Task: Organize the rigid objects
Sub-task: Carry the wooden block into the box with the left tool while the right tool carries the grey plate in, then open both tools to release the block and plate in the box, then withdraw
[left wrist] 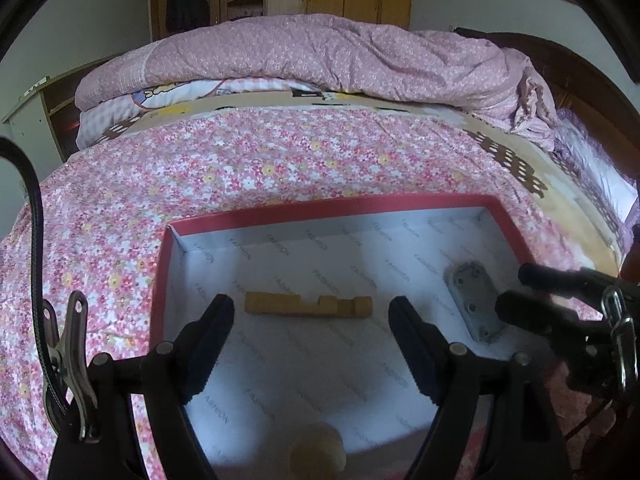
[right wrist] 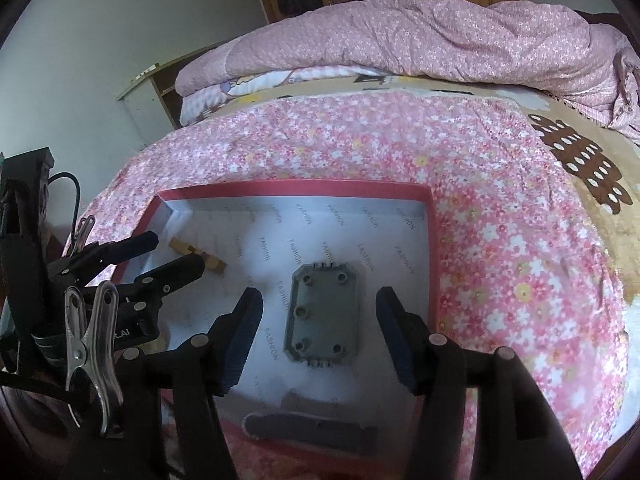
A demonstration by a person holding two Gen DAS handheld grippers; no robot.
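Already, the grey plate [right wrist: 320,312] and notched wooden block [left wrist: 308,305] are lying inside the red-rimmed box [left wrist: 332,204], beyond each gripper's parted, empty jaws: right gripper [right wrist: 316,336], left gripper [left wrist: 310,344]. A grey bar [right wrist: 312,432] and round wooden piece [left wrist: 318,454] are waiting beneath the jaws.

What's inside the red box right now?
In the red box lie a notched wooden block and a grey plate with screw holes, apart from each other. Its near end is hidden behind both open grippers, so anything there cannot be seen.

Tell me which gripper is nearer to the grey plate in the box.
Right. The right gripper has its open jaws on either side of the grey plate, not pressing it. The left gripper is further left, facing the wooden block.
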